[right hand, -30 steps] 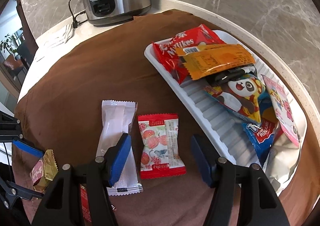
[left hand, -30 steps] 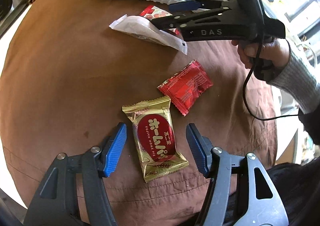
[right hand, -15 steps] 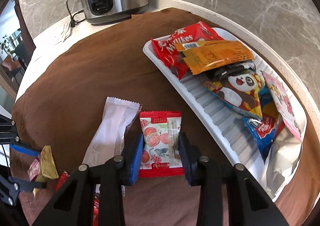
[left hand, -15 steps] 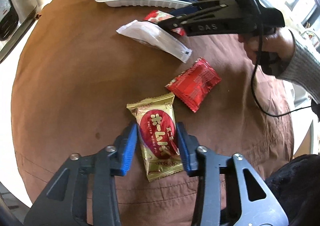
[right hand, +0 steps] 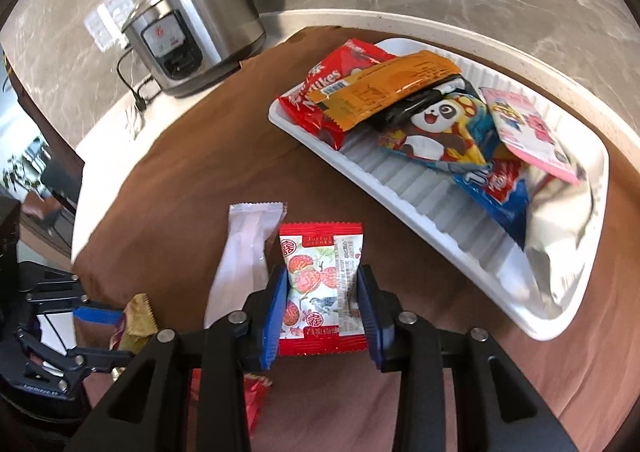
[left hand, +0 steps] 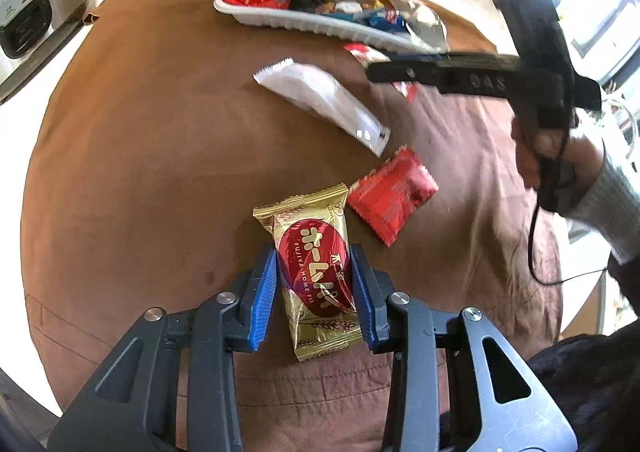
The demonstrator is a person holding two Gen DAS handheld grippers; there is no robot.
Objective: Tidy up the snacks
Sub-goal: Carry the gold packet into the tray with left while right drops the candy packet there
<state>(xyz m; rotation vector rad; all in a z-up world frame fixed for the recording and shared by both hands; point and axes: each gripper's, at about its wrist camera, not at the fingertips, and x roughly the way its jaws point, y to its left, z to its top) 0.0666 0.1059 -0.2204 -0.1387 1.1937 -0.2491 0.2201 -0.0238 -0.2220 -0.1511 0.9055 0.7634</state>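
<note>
We are angling both grippers downward; left gripper [left hand: 314,288] fingers are clamping the gold pie packet [left hand: 312,272]; right gripper [right hand: 322,308] fingers are clamping the red-edged fruit packet [right hand: 322,284].

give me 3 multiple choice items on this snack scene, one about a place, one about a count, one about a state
1. Where does the white wrapper lie?
A. in the tray
B. on the brown cloth
C. on the cooker

2. How many loose snacks lie on the cloth, unheld?
A. two
B. four
C. none

3. What is the left gripper doing?
A. open over the tray
B. clamped on the gold pie packet
C. clamped on the red packet

Key: 1 B, it lies on cloth beside the white tray. 2 A, only the white wrapper and red packet. 3 B, pads press the packet's sides.
</note>
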